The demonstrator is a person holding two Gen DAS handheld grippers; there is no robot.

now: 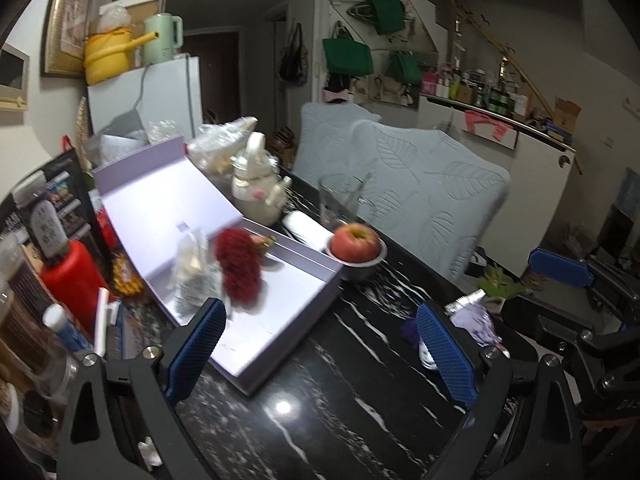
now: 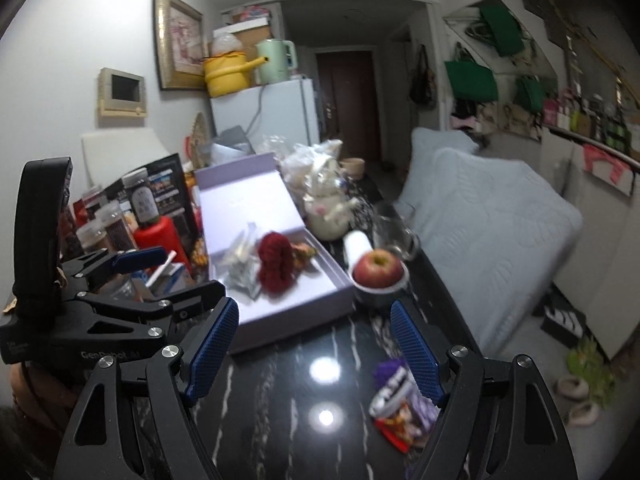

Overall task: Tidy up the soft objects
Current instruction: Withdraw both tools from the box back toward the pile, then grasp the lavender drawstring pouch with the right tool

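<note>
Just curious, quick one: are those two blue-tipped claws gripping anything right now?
Left gripper: open, holding nothing.
Right gripper: open, holding nothing.

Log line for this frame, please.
left hand-held gripper: open, empty | right hand-held gripper: open, empty | red pompom: in lavender box

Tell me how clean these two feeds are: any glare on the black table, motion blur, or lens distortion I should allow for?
Left wrist view: one lamp glare spot on the black table; the red fluffy item in the lilac box is smeared; strong fisheye bend, dark corners. Right wrist view: two glare spots on the table; the snack packet and red item are soft; same curvature.
</note>
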